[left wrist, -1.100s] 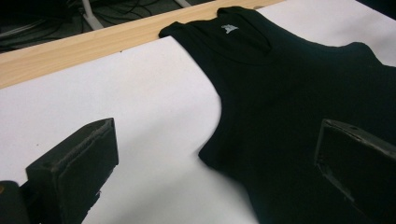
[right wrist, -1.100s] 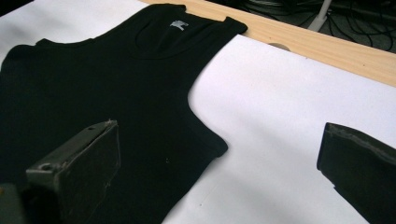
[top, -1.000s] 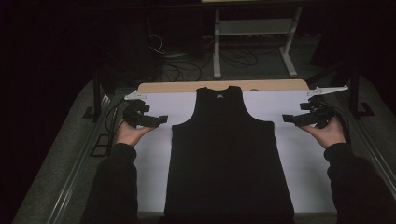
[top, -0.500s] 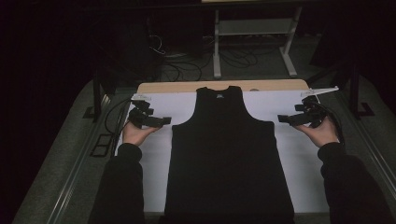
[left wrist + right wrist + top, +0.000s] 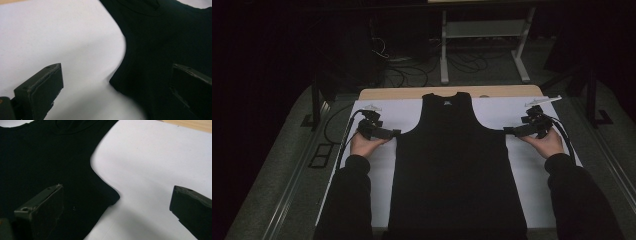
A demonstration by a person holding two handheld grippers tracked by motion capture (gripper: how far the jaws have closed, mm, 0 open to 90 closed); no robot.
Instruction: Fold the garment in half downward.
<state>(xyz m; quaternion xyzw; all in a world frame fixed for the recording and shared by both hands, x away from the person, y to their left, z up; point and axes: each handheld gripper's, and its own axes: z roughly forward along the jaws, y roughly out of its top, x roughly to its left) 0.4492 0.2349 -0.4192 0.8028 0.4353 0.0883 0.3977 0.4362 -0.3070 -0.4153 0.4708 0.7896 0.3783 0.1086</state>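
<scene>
Tank top: black tank top lying flat, face up, in the middle of the tabletop on a white sheet, neck at the far end, hem hanging near the near edge.
Left hand-held gripper: jaws spread wide and released, tips right at the left armhole corner, one jaw over the white sheet, the other over the fabric.
Right hand-held gripper: same deal mirrored, jaws apart, straddling the right armhole corner, nothing pinched.
Hands: left hand and right hand low over the sheet, either side of the tank top.
</scene>
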